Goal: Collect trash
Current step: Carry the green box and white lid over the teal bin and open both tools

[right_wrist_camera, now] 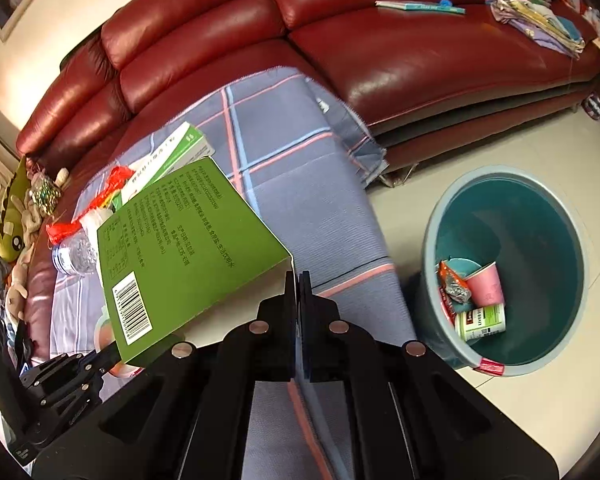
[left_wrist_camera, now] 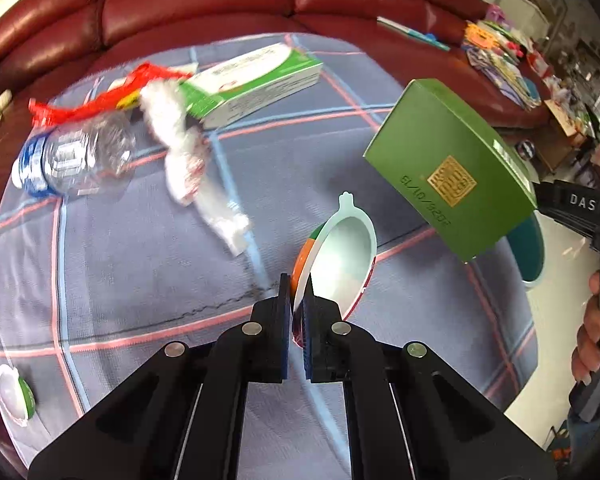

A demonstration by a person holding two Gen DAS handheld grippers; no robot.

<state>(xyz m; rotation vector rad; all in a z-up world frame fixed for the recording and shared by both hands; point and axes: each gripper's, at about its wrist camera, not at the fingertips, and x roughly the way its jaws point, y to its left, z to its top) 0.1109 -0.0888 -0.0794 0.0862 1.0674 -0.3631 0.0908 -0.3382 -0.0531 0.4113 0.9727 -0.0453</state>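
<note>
Left gripper (left_wrist_camera: 297, 300) pinches the rim of a cup (left_wrist_camera: 342, 256) above the cloth (left_wrist_camera: 140, 260). Right gripper (right_wrist_camera: 298, 292) pinches a corner of the green box (right_wrist_camera: 188, 248). Carry each fully over the bin (right_wrist_camera: 432, 220) on the floor before releasing, box first.

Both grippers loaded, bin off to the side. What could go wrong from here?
1. The right gripper pinches only a corner of the green box; a swing toward the bin may twist it loose.
2. The left gripper clamps just the thin rim of the cup, which could slip or crumple.
3. The bin sits on the floor beyond the cloth edge, so an early release would likely miss.
</note>
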